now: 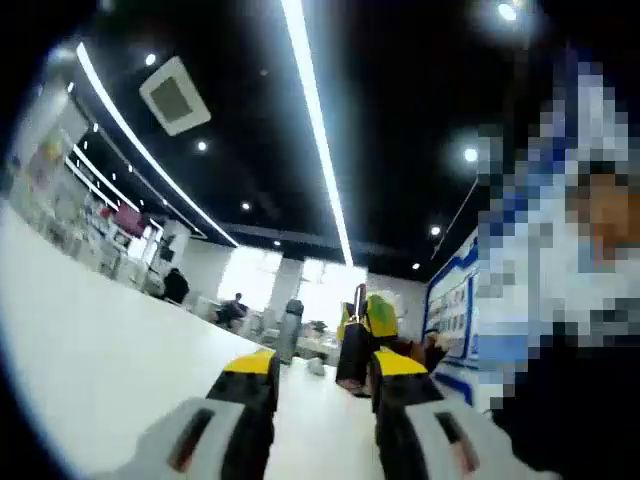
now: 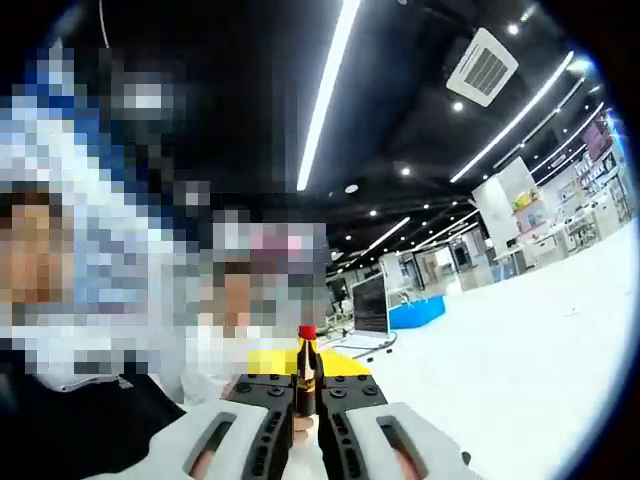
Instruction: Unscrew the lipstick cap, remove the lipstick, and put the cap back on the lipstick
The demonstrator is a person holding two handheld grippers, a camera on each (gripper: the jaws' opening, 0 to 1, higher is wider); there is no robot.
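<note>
Lipstick, slim dark tube with a gold band and exposed red tip (image 2: 306, 372), stands upright between the right gripper (image 2: 306, 412) jaws, pinched low on its body, long axis running along the jaws and pointing away from the camera. In the left gripper view that same tool, yellow and black, shows ahead and slightly right of the left gripper (image 1: 325, 385), with a thin dark-red stick (image 1: 359, 297) rising from it, likely the lipstick seen from the other side. Left jaws stand spread with a clear gap and nothing visible between them. No separate cap can be made out; judgement: the cap is already off, and whether the dark block (image 1: 353, 352) near the far tool is the cap cannot be told. Next move turns on this: the two tools face each other nearly nose to nose, so a recapping approach would have to run along the tube's axis onto the red tip, and the left tool is the free one. Risk, as a guess: a skewed approach smears the tip. Surface below is a broad plain white tabletop (image 1: 90, 340). Room is a large open hall with a dark ceiling, long strip lights (image 2: 330, 80), a square ceiling vent (image 1: 175, 95), and distant desks and people.
</note>
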